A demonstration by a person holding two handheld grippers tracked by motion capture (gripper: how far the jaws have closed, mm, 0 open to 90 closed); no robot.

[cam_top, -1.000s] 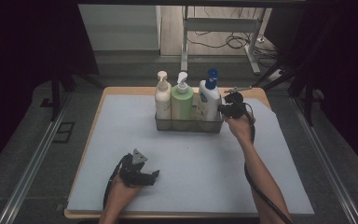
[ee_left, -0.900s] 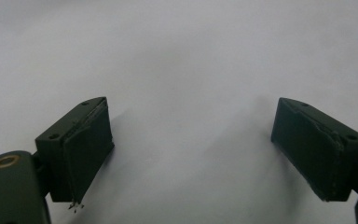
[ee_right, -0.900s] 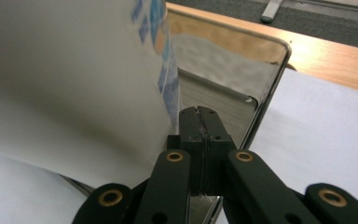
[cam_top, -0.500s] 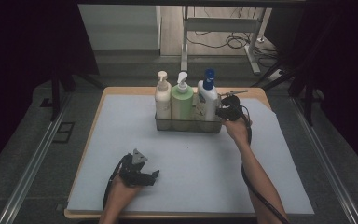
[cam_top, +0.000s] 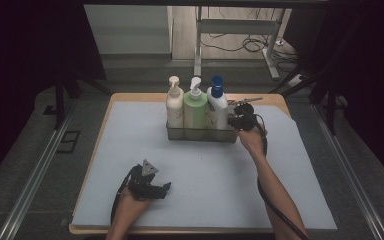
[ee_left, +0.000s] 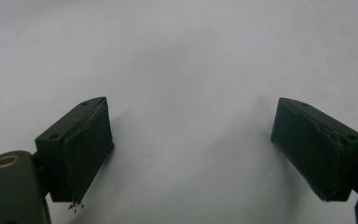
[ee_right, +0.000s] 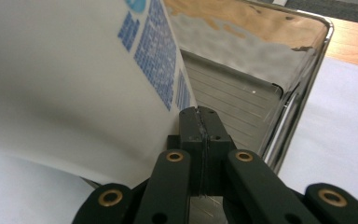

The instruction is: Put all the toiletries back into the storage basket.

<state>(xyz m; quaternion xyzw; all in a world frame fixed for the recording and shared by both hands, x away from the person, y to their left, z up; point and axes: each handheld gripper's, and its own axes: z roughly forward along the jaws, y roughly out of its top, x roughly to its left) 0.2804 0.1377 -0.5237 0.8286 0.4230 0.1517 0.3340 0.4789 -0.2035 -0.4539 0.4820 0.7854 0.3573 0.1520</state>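
Right claw (ee_right: pixel 200 116) resting beside my white blue-capped bottle (cam_top: pixel 218 106) at right end of metal rack (cam_top: pixel 200 134), jaws pressed together, gripping nothing. Left claw (ee_left: pixel 191 154) gaping wide over bare mat (cam_top: pixel 205 170).

The right gripper (cam_top: pixel 240 120) sits slightly closer to the blue-capped white bottle (cam_top: pixel 217 107) at the right end of the metal caddy (cam_top: pixel 200 134) than a second ago, having edged leftward and a touch down in the high view. The person's right forearm (cam_top: pixel 272 187) has swung with it, angling more toward the caddy.
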